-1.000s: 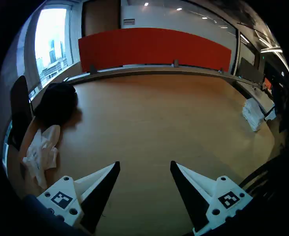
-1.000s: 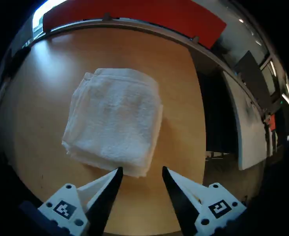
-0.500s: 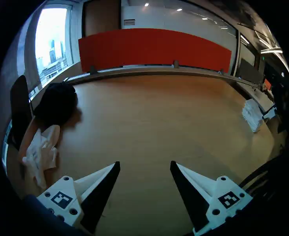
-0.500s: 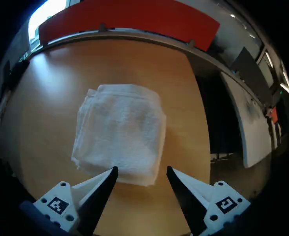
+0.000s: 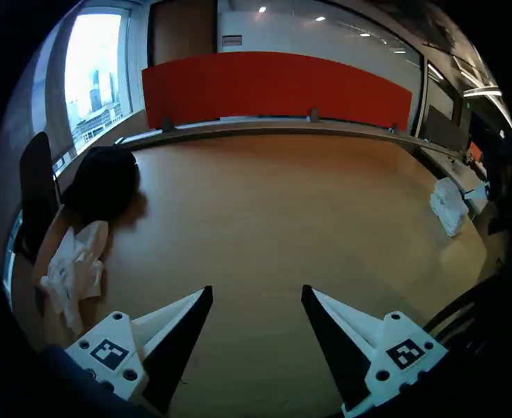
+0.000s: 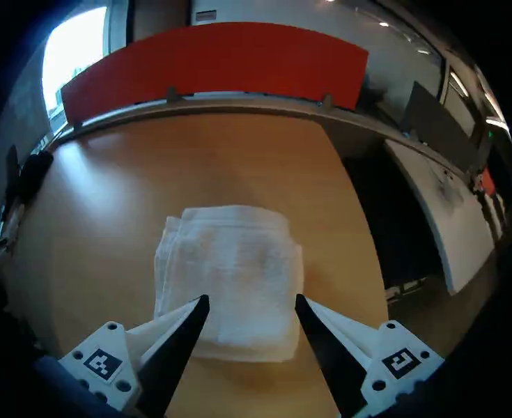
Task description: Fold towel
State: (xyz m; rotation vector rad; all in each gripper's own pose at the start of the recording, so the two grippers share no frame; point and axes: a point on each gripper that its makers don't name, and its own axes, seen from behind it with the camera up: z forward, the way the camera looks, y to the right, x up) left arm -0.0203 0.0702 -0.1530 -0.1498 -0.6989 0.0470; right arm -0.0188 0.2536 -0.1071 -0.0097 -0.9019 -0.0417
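Observation:
A white towel [image 6: 231,275], folded into a thick square, lies flat on the wooden table [image 6: 151,181] near its right edge. My right gripper [image 6: 250,306] hovers open above the towel's near edge, with nothing between its fingers. In the left gripper view the same folded towel [image 5: 448,207] shows small at the far right of the table [image 5: 269,202]. My left gripper [image 5: 256,296] is open over bare wood, holding nothing.
A crumpled white cloth [image 5: 73,270] lies at the table's left edge beside a black bag [image 5: 102,181] and a dark chair [image 5: 36,188]. A red partition [image 5: 276,87] runs along the back. A white desk [image 6: 451,223] stands across a gap on the right.
The right gripper has pulled back and tilted up, so the towel now sits lower and smaller in its view. The left gripper has stayed still.

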